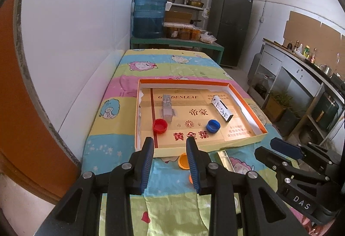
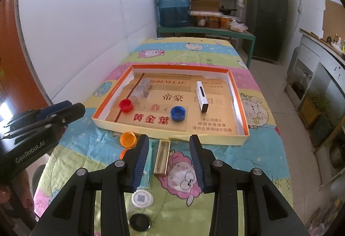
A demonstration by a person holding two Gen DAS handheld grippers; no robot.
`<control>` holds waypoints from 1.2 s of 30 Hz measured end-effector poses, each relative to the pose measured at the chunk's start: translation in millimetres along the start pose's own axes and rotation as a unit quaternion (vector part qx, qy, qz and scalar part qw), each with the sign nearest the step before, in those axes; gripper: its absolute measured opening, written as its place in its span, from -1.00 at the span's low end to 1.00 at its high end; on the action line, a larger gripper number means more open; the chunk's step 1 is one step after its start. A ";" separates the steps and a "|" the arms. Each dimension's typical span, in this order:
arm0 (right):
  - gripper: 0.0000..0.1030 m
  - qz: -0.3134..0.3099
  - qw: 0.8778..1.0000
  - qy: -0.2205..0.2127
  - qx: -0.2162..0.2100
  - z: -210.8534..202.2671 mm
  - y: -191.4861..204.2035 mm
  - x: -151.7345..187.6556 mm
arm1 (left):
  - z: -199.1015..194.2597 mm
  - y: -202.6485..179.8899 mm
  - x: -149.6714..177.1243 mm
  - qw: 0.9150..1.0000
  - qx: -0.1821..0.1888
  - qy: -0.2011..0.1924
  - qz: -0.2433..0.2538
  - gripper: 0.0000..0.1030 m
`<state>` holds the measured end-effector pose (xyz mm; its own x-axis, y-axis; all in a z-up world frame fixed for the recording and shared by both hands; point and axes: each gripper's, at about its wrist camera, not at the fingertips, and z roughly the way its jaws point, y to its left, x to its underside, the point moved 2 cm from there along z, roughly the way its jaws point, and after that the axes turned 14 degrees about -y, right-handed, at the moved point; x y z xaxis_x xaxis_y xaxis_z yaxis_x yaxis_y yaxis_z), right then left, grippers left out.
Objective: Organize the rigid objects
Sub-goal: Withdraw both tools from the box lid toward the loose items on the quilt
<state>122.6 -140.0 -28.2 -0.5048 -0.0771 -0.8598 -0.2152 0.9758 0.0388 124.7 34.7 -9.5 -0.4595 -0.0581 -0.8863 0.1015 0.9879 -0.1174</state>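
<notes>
A shallow orange-rimmed box (image 1: 248,104) (image 2: 237,93) lies on the table. It holds a red cap (image 1: 160,125) (image 2: 125,105), a blue cap (image 1: 213,125) (image 2: 178,113), a clear plastic case (image 1: 167,107) (image 2: 141,90) and a white rectangular device (image 1: 222,108) (image 2: 202,96). In front of the box lie an orange cap (image 1: 183,161) (image 2: 128,139), a gold rectangular case (image 2: 162,157), a light blue stick (image 2: 146,168), a white round lid (image 2: 142,198) and a black round lid (image 2: 139,222). My left gripper (image 1: 170,162) is open and empty beside the orange cap. My right gripper (image 2: 169,160) is open around the gold case.
The table wears a cartoon-print cloth (image 1: 172,63). A white wall runs along its left side. A blue water jug (image 1: 149,15) stands on a green bench behind. A fridge (image 1: 230,25) and a counter (image 1: 301,68) stand to the right.
</notes>
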 end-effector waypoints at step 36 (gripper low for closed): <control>0.27 -0.043 0.998 0.044 -0.019 -19.9 35.3 110.3 | -24.7 -0.2 56.0 0.999 0.021 0.028 -0.008 -0.40</control>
<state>42.7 -118.1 -111.6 -0.5538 -0.1786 -0.8133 -0.2915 0.9565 -0.0115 77.2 34.9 -48.0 -0.5103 -0.0643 -0.8576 0.1293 0.9801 -0.1505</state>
